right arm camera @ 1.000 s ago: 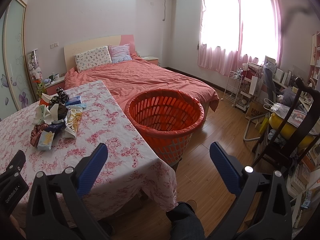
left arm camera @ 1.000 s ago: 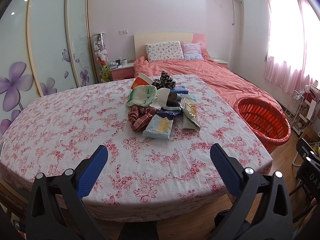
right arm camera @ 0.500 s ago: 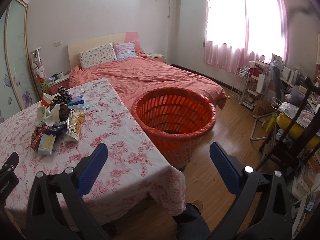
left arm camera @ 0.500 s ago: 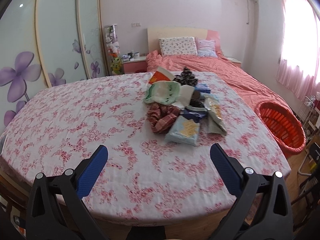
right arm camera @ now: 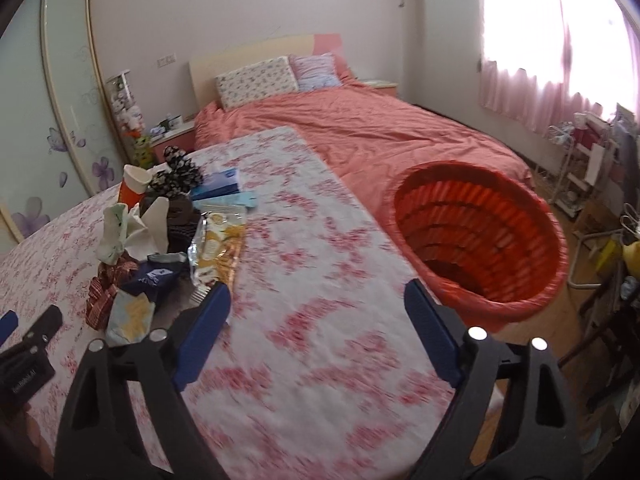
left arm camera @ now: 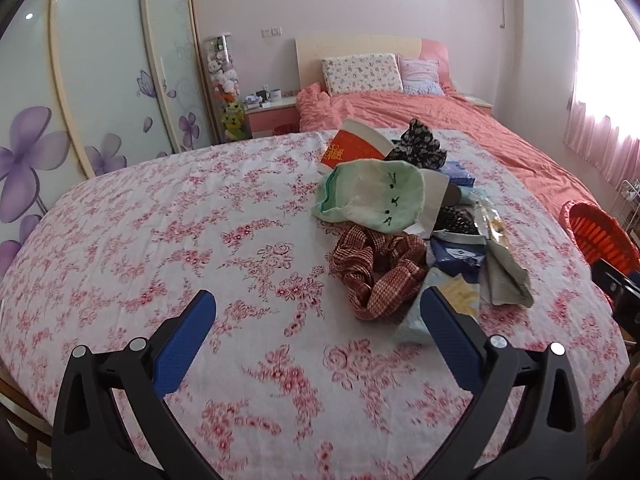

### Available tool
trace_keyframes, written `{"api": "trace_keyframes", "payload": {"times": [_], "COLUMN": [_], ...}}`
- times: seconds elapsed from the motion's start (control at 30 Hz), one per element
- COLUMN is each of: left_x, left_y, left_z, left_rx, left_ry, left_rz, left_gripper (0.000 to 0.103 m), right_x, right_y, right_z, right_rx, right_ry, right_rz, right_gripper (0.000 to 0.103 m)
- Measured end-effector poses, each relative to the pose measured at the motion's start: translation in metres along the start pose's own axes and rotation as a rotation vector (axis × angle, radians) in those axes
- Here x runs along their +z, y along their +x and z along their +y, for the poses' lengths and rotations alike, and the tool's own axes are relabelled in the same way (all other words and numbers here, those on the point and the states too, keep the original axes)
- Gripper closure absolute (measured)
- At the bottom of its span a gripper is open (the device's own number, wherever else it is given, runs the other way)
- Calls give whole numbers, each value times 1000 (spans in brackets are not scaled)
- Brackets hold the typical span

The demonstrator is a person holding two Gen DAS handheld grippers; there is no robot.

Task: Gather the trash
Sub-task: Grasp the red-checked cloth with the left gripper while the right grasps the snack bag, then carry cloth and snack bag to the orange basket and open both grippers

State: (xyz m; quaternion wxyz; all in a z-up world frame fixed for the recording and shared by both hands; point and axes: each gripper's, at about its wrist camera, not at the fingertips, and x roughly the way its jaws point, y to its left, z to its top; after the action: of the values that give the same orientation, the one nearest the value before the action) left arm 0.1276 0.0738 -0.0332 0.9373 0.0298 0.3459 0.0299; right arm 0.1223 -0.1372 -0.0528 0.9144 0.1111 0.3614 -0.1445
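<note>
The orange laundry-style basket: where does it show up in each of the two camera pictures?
Left wrist view: the orange basket is only partly visible at the far right edge, beyond the table's right side.
Right wrist view: the basket sits large at centre right, on the floor between table and bed.
Shared landmark: the red checked cloth at the near end of the pile on the table.
</note>
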Motion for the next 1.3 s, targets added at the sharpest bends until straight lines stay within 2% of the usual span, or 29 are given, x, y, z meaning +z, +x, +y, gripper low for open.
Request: {"api": "trace_keyframes", "payload": {"times": [0.13, 0.4, 0.57, 0.67, 0.7, 0.8, 1.0, 1.03, 1.07, 1.17, 1.3], "left_x": [5, 13, 14, 15, 15, 14, 12, 12, 13, 13, 15], "left_y": [25, 48, 62, 68, 70, 75, 79, 80, 80, 75, 64], "left_z": [7, 12, 10, 12, 13, 14, 6, 6, 6, 7, 12], "left_rx": [-27, -90, -120, -139, -146, -179, -223, -239, -262, -265, -246], "left_ry": [-24, -31, -24, -34, -37, -49, -38, -39, -47, -55, -45], "left_rz": [60, 100, 135, 149, 152, 174, 189, 191, 197, 192, 167], "left_gripper": [2, 3, 16, 22, 23, 32, 62, 75, 79, 84, 84], "right_x": [8, 16, 14, 14, 14, 13, 12, 13, 12, 13, 13], "right_y": [42, 80, 92, 95, 96, 94, 93, 93, 92, 88, 83], "right_z": [18, 38, 51, 58, 60, 59, 44, 42, 40, 33, 26], "right_rx": [56, 149, 152, 160, 159, 152, 144, 141, 140, 130, 124], "right_ry": [-4, 17, -27, -62, -74, -92, -63, -59, -55, -49, -35], "right_rz": [86, 156, 170, 172, 172, 168, 165, 165, 165, 159, 154], "right_gripper": [38, 46, 50, 60, 66, 73, 78, 78, 79, 79, 79]}}
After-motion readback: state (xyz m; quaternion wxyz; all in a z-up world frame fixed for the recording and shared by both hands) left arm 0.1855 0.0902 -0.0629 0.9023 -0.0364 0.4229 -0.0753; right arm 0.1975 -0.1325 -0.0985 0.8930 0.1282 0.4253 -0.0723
